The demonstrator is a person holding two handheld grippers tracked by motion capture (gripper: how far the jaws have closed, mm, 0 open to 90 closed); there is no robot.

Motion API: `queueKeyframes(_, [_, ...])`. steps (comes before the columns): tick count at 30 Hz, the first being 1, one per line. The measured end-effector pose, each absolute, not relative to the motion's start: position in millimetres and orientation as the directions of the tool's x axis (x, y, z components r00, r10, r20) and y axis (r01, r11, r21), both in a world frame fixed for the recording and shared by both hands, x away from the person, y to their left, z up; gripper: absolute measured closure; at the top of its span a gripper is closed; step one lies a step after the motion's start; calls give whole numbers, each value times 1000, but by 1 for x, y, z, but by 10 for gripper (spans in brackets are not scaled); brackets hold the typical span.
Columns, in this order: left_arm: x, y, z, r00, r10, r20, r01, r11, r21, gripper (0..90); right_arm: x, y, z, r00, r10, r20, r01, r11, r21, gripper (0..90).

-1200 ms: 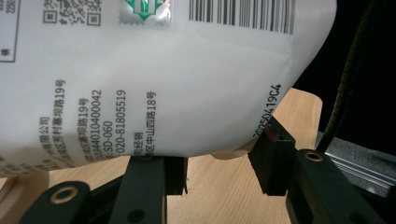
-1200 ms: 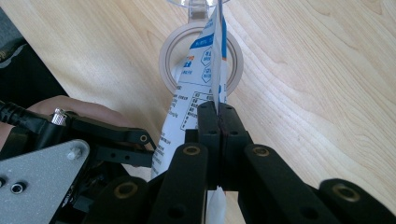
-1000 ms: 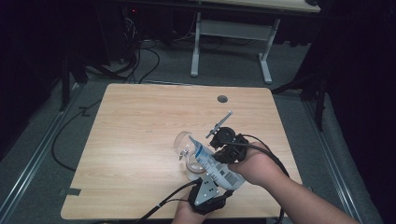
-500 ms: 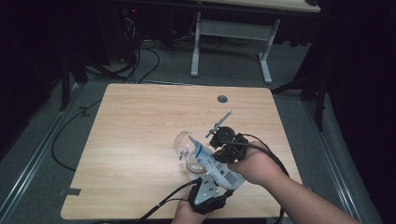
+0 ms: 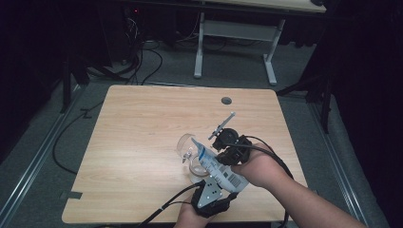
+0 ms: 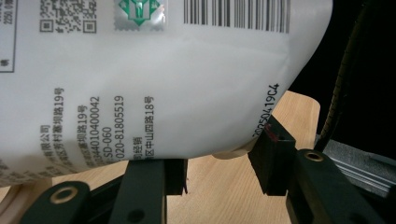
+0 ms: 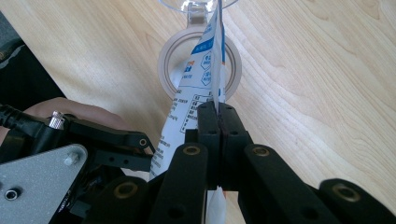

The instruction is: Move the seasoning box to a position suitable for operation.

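White plastic pouch [image 5: 216, 163] printed in blue, with a barcode and black text, is hanging tilted above the near right part of the light wooden table [image 5: 142, 123], its narrow top end pointing toward a clear glass [image 5: 184, 145] lying on its side just beyond. The right gripper [image 7: 218, 114] is pinching the pouch's thin sealed edge, its two black jaws pressed flat together on it. The left gripper [image 6: 217, 163] is sitting under the pouch's rounded lower end; its jaws are standing apart, and whether either one is touching the pouch cannot be told. Below the pouch, a ring-shaped roll of beige tape [image 7: 166, 60] is lying flat on the table, touching or just beside the glass. Both of the person's hands are reaching in from the near edge, cables trailing from the grippers. A small round grey grommet [image 5: 226, 100] is sitting in the far part of the tabletop.
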State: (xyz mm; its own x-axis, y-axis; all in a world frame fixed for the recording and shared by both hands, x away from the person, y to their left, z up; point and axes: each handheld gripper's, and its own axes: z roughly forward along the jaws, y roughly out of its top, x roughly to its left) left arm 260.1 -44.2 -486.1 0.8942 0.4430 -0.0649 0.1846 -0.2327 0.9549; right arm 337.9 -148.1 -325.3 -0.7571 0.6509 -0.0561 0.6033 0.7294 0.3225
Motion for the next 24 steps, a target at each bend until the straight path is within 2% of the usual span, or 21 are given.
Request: queueKeyframes(24, [260, -44, -486, 895, 443, -62, 182, -235, 955, 613, 338, -146, -326, -770, 635, -66, 588, 746, 313, 899])
